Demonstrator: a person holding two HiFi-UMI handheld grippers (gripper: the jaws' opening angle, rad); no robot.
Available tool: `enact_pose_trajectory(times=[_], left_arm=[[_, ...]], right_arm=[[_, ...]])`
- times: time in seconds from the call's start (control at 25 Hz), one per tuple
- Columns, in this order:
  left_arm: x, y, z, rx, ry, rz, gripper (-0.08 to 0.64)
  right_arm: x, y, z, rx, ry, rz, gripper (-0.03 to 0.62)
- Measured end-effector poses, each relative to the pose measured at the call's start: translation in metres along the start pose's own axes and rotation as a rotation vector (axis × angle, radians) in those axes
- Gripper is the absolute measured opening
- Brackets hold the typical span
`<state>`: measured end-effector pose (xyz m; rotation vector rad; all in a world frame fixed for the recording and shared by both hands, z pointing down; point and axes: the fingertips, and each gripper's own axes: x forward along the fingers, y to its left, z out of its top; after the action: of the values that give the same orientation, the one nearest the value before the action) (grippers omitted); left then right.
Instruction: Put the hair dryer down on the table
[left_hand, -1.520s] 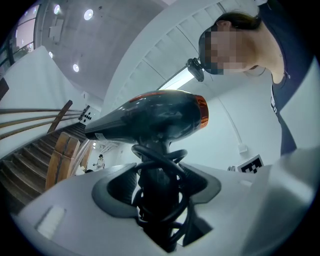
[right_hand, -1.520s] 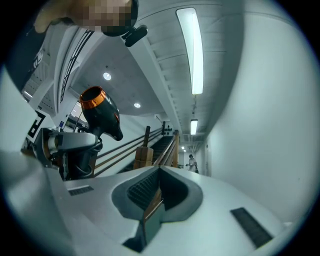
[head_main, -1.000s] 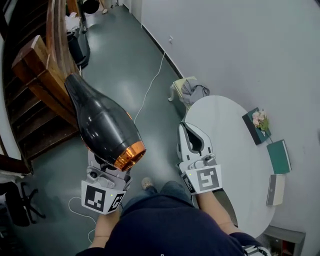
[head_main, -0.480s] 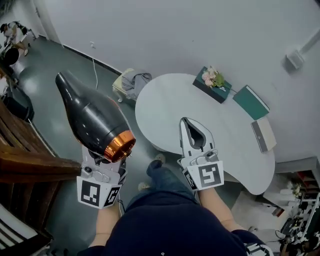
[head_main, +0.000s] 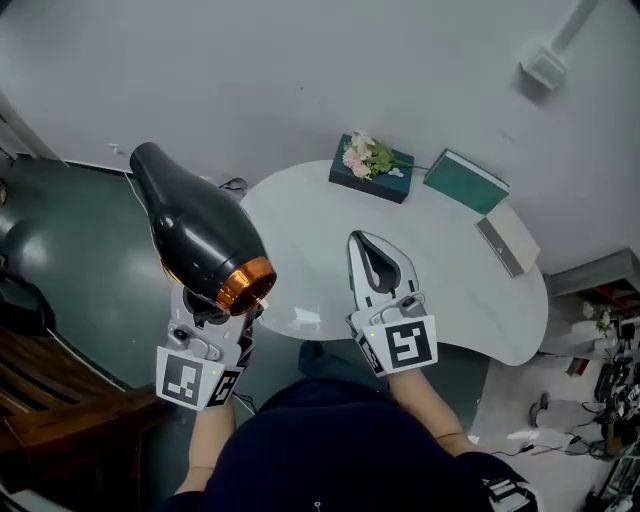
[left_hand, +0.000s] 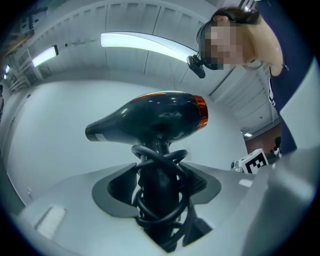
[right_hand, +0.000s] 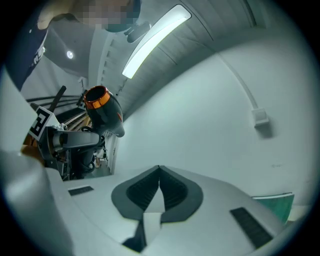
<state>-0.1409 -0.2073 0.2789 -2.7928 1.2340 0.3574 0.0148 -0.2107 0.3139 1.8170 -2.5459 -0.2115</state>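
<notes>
A black hair dryer (head_main: 200, 235) with a copper ring at its rear stands upright in my left gripper (head_main: 213, 308), nozzle pointing away. The left gripper view shows the jaws shut on the dryer's handle (left_hand: 159, 185), which has the black cord wound round it, under the body (left_hand: 150, 117). It hangs over the floor just off the left edge of the white table (head_main: 450, 265). My right gripper (head_main: 365, 240) is over the table's near part, shut, with nothing between its tips (right_hand: 160, 169). The dryer (right_hand: 105, 112) shows at the left of the right gripper view.
At the table's far side lie a teal box with flowers (head_main: 370, 170), a green book (head_main: 465, 180) and a pale book (head_main: 508, 245). A grey wall stands behind, with a small box (head_main: 545, 68) on it. Wooden stairs (head_main: 60, 420) are at lower left.
The whole view has swung from the stairs and floor toward the table. Both grippers moved with it; the table now lies right ahead, and the dryer is still held upright.
</notes>
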Motion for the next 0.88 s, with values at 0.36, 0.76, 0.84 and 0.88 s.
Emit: enact_pose_trajectory(times=[0.36, 0.76, 0.84, 0.88], left_arm=[[0.083, 0.002, -0.039, -0.07, 0.06, -0.096, 0.268], [0.127, -0.001, -0.068, -0.103, 0.129, -0.151, 0.268], [0.132, -0.003, -0.073, -0.103, 0.137, -0.161, 0.268], [0.134, -0.003, -0.075, -0.105, 0.141, -0.167, 0.268]], right_arm=[[0.031, -0.062, -0.022, 0.031, 0.017, -0.091, 0.011], [0.027, -0.1, -0.044, 0.062, 0.047, -0.194, 0.011], [0.025, -0.103, -0.048, 0.067, 0.052, -0.215, 0.011], [0.024, -0.103, -0.05, 0.07, 0.056, -0.225, 0.011]])
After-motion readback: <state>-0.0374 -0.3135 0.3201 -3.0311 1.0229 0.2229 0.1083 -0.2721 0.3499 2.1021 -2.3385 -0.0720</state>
